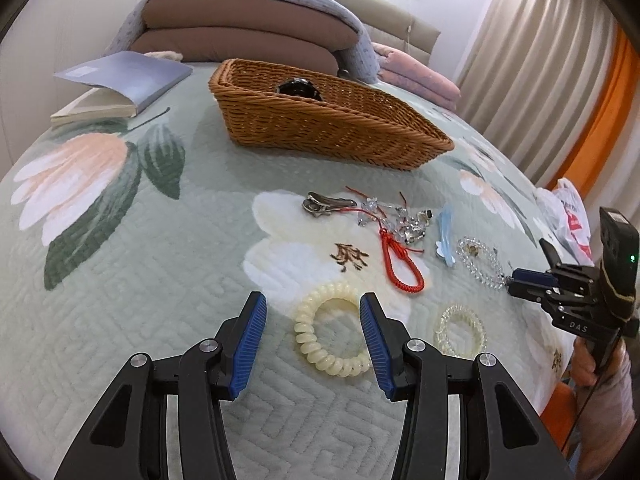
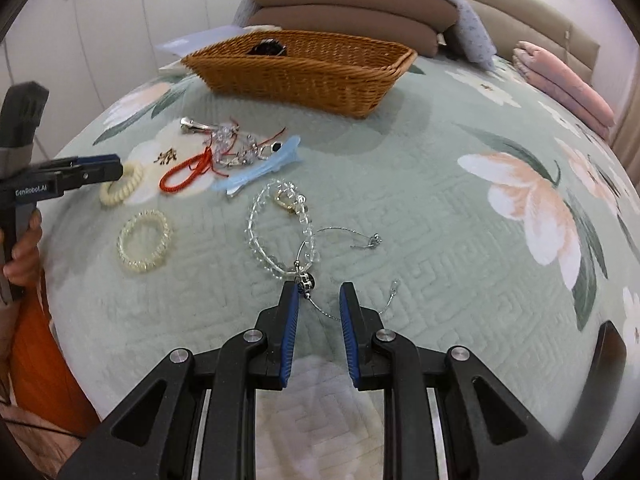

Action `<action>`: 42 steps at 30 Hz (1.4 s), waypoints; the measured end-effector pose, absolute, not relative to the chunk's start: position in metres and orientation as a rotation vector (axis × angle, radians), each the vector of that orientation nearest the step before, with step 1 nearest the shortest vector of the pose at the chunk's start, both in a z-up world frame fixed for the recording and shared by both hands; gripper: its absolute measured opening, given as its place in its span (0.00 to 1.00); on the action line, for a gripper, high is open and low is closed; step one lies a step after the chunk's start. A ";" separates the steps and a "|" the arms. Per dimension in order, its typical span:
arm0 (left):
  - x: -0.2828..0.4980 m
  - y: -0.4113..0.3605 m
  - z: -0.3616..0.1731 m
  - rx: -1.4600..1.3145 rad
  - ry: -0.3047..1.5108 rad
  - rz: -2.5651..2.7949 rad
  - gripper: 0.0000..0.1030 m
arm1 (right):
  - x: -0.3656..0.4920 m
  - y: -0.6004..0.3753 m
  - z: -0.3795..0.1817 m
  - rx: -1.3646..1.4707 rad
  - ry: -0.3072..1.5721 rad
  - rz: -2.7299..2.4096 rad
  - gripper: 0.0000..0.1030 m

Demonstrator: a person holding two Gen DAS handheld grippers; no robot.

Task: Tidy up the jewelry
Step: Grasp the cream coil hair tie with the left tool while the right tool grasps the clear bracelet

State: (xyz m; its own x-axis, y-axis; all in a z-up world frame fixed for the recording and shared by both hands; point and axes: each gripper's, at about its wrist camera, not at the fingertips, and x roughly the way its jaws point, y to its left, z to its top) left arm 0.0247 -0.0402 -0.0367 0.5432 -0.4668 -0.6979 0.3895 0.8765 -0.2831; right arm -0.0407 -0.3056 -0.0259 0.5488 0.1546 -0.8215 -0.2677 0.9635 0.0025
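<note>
A brown wicker basket (image 1: 320,120) stands on the bed with a dark item (image 1: 298,87) inside. Jewelry lies in front of it: a silver clip (image 1: 326,203), a red cord loop (image 1: 402,264), crystal pieces (image 1: 400,220), a blue hair clip (image 1: 445,236), a clear bead bracelet (image 2: 276,232), a cream spiral hair tie (image 1: 332,330) and a clear spiral tie (image 1: 460,330). My left gripper (image 1: 312,308) is open, its fingers on either side of the cream tie's near part. My right gripper (image 2: 319,292) is open over a thin silver chain (image 2: 340,256) with a small charm by its left finger.
An open book (image 1: 120,84) lies at the back left. Stacked brown pillows (image 1: 240,32) under a grey blanket and a pink folded blanket (image 1: 420,76) lie behind the basket. A plastic bag (image 1: 568,216) sits at the bed's right edge. Curtains hang at right.
</note>
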 end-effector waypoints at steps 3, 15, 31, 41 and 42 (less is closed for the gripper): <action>0.025 -0.041 -0.037 -0.095 0.858 -0.509 0.49 | -0.040 -0.305 -0.026 -0.135 0.953 0.270 0.23; 0.027 -0.040 -0.039 -0.108 0.862 -0.514 0.49 | -0.053 -0.298 -0.001 -0.051 0.832 0.407 0.11; 0.027 -0.039 -0.039 -0.128 0.866 -0.524 0.49 | -0.051 -0.334 0.042 0.360 0.643 0.651 0.11; 0.017 -0.052 -0.037 -0.030 0.871 -0.508 0.46 | -0.047 -0.315 0.045 0.231 0.664 0.546 0.11; 0.018 -0.052 -0.037 -0.021 0.873 -0.494 0.36 | -0.047 -0.312 0.046 0.219 0.662 0.538 0.11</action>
